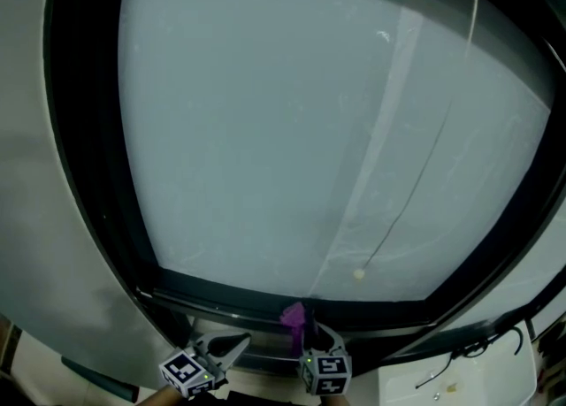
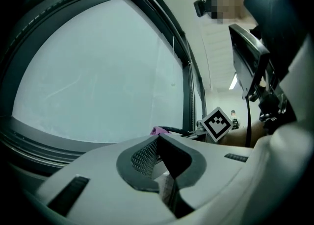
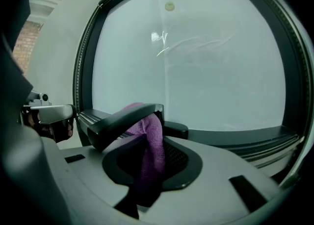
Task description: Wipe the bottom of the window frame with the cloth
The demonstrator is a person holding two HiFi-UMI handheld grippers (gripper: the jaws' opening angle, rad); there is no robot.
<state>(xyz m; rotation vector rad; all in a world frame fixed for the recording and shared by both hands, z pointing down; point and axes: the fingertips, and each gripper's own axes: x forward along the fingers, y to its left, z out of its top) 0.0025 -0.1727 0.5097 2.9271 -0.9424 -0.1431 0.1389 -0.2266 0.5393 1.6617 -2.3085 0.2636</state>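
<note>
Nearest: both tongs low in the head view, side by side below the window.

Left tongs (image 2: pixel 156 139): jaws brought together at the tips, nothing between them. Idle, off to the left of the cloth (image 1: pixel 294 316).

Right tongs (image 3: pixel 158 117): clamped on the cloth (image 3: pixel 148 143). A purple fold runs up between the pads and bulges past the tips. The rest hangs down into the jaw throat.

Cloth: purple, nappy, likely microfibre. Judged light, soft and limp, with no stiffness of its own. It will go only where the tongs push it. It should drag rather than slip on the frame. Not fragile. The hold sits on a bunched fold with a small wad out front, which suits wiping. A hold nearer an edge would leave loose cloth flapping.

Cloth position: at the frame's (image 1: pixel 221 291) bottom rail, about mid-length, slightly right of centre. Whether the wad touches the rail or sits just off it, I cannot tell.

Frame: dark, with stepped channels along the bottom. The soft wad should press into those grooves.

Beyond: pale frosted glass (image 1: pixel 265 130). A thin cord with a bead (image 1: pixel 358 274) hangs near the bottom rail, right of the cloth. It could snag on a rightward stroke.
</note>
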